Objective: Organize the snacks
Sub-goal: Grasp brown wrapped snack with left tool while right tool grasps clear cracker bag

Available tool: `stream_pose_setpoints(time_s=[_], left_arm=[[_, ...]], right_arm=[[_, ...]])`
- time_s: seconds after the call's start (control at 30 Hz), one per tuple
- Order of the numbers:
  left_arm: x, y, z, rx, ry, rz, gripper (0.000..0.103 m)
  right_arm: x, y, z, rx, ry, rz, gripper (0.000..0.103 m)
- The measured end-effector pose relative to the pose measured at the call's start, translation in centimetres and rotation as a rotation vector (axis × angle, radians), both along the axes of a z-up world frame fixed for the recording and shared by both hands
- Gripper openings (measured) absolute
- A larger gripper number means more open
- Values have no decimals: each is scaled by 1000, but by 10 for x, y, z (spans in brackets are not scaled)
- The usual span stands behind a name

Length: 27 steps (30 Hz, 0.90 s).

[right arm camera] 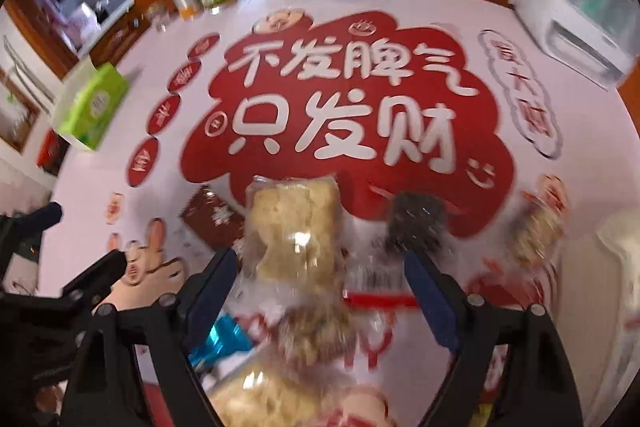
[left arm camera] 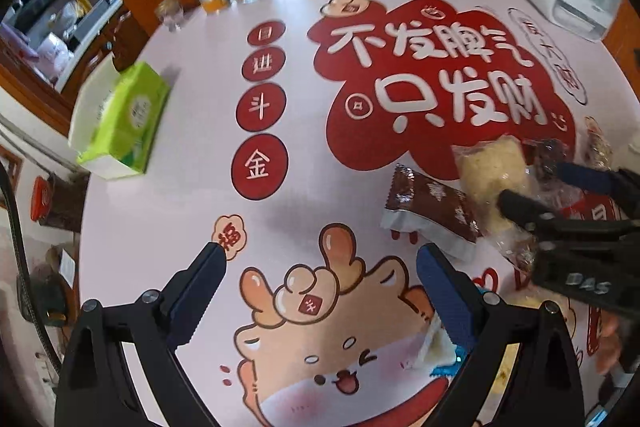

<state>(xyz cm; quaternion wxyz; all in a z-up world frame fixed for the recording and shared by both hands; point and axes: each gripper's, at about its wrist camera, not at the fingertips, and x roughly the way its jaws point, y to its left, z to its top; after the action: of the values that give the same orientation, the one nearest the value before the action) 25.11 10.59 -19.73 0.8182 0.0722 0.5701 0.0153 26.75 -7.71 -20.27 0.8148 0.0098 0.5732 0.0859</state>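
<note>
The right gripper (right arm camera: 320, 279) is held open over the pale clear-wrapped snack (right arm camera: 294, 227), no pad pressing; the slippery film could be pinched alone and the packet dropped. The left gripper (left arm camera: 320, 263) is held open and empty; the neighbouring brown packet (left arm camera: 432, 211) could be knocked aside.

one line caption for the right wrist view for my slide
Right gripper open above a clear-wrapped pale snack on the cartoon-printed table, brown packet to its left.
</note>
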Motion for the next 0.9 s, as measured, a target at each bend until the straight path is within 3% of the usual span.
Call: stream_pose_setpoints(time_s=[0.17,0.2,0.27,0.3,0.5,0.7,0.8,0.9], left_arm=[[12,-4,-8,-30,18,20,96],[14,-7,-9,-38,22,23,96],[21,-13,-13,-65,36,33,95],[24,-15,-14,-73,39,42,95],[45,-30,-27,-140,73,114,95],[58,-47,-54,-84,117,191,94],[52,-49,-60,-146,115,209,81],[42,-53,-53,-139,74,189,50]], right_arm=[[21,13,-33,-23,53,64,86],[20,16,-34,-36,35,78,81],[19,20,-34,-55,11,125,57],[18,19,-33,-37,6,138,51],[17,-11,-28,-16,19,80,47],[3,-43,-23,34,14,19,46],[-1,-53,-21,50,9,-4,45],[-7,-63,-17,58,4,-24,45]])
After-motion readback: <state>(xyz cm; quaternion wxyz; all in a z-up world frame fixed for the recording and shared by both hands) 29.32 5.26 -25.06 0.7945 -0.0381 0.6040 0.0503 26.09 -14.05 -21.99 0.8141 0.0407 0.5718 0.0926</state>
